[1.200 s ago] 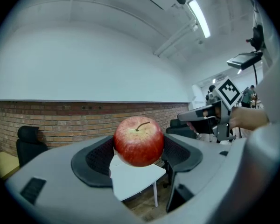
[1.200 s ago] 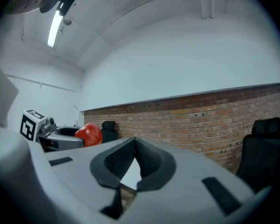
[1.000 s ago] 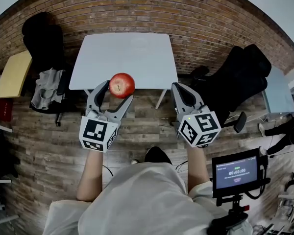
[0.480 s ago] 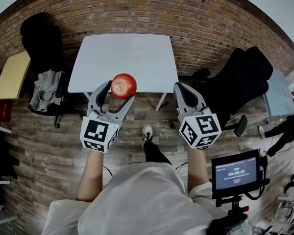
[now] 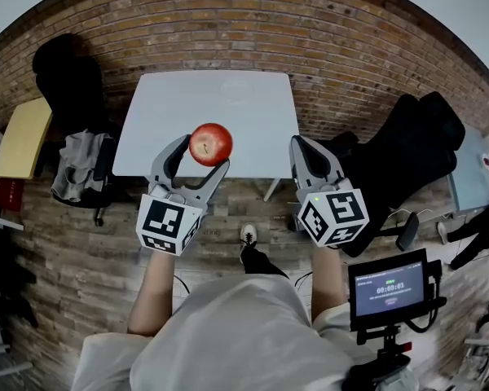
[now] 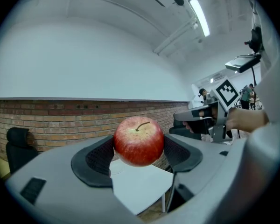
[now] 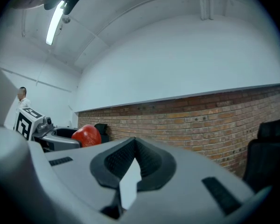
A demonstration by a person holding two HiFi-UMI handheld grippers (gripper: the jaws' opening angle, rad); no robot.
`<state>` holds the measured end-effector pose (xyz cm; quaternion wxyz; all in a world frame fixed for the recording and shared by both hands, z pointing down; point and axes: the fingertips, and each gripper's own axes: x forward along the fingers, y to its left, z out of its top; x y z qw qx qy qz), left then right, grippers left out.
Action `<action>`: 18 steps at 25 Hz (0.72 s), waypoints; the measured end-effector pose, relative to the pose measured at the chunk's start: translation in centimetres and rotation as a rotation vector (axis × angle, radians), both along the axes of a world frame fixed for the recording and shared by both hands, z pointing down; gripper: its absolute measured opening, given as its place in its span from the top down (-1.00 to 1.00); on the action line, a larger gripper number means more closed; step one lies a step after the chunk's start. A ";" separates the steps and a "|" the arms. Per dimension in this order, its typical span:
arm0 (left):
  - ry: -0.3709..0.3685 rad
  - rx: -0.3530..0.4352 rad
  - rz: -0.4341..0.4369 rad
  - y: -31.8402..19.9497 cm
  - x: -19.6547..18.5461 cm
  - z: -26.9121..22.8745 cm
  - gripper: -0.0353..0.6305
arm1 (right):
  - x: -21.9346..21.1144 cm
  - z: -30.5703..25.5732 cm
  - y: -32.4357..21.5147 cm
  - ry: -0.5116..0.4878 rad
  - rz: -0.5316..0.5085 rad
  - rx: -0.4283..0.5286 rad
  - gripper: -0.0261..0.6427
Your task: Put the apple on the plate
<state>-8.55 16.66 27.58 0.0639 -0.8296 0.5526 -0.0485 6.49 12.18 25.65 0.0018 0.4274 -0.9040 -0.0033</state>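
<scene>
A red apple (image 5: 211, 143) is held in the air between the jaws of my left gripper (image 5: 202, 155), which is shut on it. In the left gripper view the apple (image 6: 139, 141) sits stem up between the two dark pads. The apple hangs over the near edge of a white table (image 5: 171, 125). A pale round plate (image 5: 236, 90), faint against the tabletop, lies near the table's far edge. My right gripper (image 5: 300, 147) is level with the left one, to its right, shut with nothing in it. From the right gripper view (image 7: 134, 160) the apple (image 7: 86, 135) shows at the left.
A brick wall (image 5: 253, 23) stands behind the table. Black chairs (image 5: 407, 149) are on the right, and another chair with grey cloth (image 5: 77, 157) is on the left beside a yellow tabletop (image 5: 20, 137). A screen on a stand (image 5: 389, 286) is near my right side. The floor is wood plank.
The table and wall have drawn nearer in the head view as the person stepped forward. The left gripper still holds the apple, now over the table's near edge.
</scene>
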 end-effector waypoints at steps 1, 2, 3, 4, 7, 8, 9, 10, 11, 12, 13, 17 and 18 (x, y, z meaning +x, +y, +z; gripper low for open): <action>0.000 -0.005 0.000 -1.0 -0.1 0.0 -0.13 | -0.1 0.1 -1.0 0.000 -0.001 -0.007 0.91; 0.000 -0.008 -0.001 -1.7 -0.1 0.0 -0.13 | -0.1 0.2 -1.7 0.001 -0.002 -0.012 0.91; 0.000 -0.010 -0.002 -2.0 -0.1 0.1 -0.13 | -0.1 0.3 -2.0 0.002 -0.003 -0.015 0.91; -0.001 -0.012 -0.003 -2.1 -0.1 0.2 -0.13 | -0.1 0.5 -2.0 0.004 -0.005 -0.017 0.91; -0.006 -0.010 -0.005 -2.5 0.3 0.5 -0.13 | 0.2 1.0 -2.5 0.011 -0.010 -0.020 0.91; -0.006 -0.010 -0.007 -3.1 0.3 0.5 -0.13 | 0.2 1.0 -3.1 0.014 -0.012 -0.021 0.91; -0.004 -0.012 -0.010 -4.0 0.2 0.4 -0.13 | 0.1 1.0 -4.1 0.017 -0.016 -0.025 0.91; -0.003 -0.017 -0.013 -5.1 0.1 0.2 -0.13 | -0.1 0.9 -5.2 0.020 -0.021 -0.030 0.91; -0.001 -0.023 -0.017 -6.3 0.0 0.1 -0.13 | -0.3 0.7 -6.5 0.024 -0.026 -0.036 0.91; 0.000 -0.028 -0.020 -7.5 -0.2 0.0 -0.13 | -0.4 0.6 -7.7 0.029 -0.030 -0.041 0.91; 0.000 -0.031 -0.023 -8.6 -0.2 -0.2 -0.13 | -0.5 0.5 -8.7 0.034 -0.035 -0.044 0.91; -0.001 -0.040 -0.028 -12.1 0.1 -0.3 -0.13 | -0.3 0.5 -12.1 0.046 -0.044 -0.055 0.91; -0.003 -0.044 -0.028 -12.9 0.3 -0.3 -0.13 | -0.3 0.6 -12.9 0.048 -0.046 -0.060 0.91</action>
